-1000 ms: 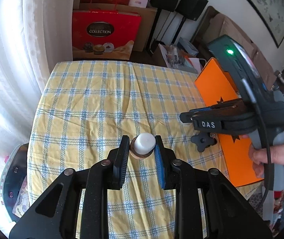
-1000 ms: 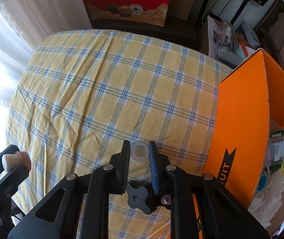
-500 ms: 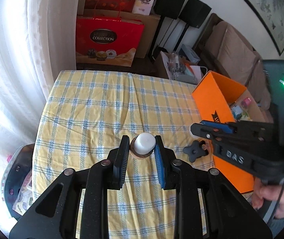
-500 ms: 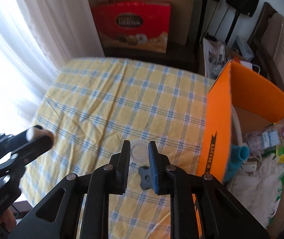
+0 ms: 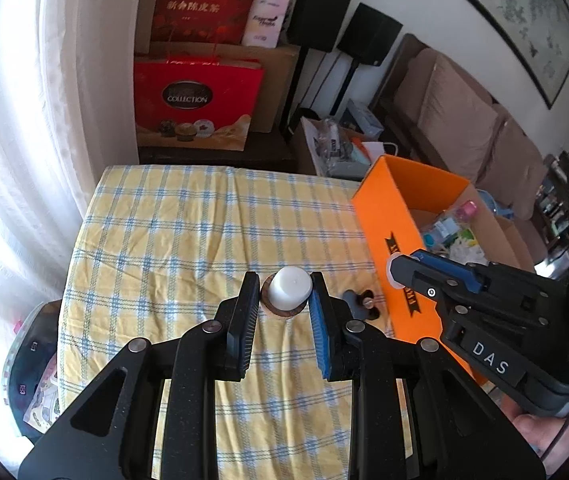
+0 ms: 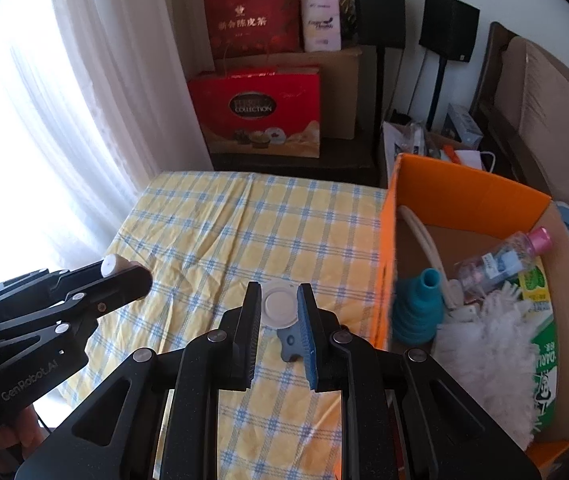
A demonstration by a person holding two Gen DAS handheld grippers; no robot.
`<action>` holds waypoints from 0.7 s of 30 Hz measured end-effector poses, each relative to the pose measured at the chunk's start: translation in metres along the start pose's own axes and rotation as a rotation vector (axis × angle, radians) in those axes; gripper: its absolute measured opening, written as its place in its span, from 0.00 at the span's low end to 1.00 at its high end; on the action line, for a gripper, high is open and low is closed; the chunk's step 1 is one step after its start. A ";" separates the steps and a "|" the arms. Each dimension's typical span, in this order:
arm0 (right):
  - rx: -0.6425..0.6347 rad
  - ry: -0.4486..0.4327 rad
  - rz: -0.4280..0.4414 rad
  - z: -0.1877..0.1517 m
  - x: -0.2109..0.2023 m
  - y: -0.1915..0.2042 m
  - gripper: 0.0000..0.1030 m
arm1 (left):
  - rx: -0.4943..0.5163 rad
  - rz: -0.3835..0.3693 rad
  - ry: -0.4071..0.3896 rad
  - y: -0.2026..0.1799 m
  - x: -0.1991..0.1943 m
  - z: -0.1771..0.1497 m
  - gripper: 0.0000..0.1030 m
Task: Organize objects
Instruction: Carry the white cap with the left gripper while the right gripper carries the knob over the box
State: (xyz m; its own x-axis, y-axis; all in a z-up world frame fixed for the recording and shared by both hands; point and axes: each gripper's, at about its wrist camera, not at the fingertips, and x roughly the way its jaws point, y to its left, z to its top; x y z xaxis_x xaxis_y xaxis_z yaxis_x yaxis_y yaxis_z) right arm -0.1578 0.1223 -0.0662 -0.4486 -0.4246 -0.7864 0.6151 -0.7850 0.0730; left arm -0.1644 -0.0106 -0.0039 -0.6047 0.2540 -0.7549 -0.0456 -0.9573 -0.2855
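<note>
in the left wrist view, the left gripper is clamped on a small white cylindrical cap with a brown wooden base, its black pad and its blue pad pressing the two sides, held in the air above the yellow and blue checked tablecloth. a black star-shaped knob lies on the cloth just right of that gripper, near the orange cardboard box. the right gripper reaches in from the right with a white disc edge at its tip. in the right wrist view, the right gripper is closed on a round white plastic lid, gripped by its edges, just left of the box wall.
</note>
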 end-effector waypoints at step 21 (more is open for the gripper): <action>0.089 -0.073 -0.015 -0.032 -0.065 -0.058 0.17 | 0.115 -0.101 0.000 -0.093 -0.009 -0.015 0.22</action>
State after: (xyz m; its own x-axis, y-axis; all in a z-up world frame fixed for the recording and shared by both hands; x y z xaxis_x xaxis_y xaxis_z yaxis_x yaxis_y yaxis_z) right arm -0.1438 0.2100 -0.0392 -0.5053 -0.4414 -0.7415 0.5496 -0.8271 0.1178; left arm -0.1428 0.0784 0.0203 -0.5925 0.3498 -0.7257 -0.1974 -0.9364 -0.2902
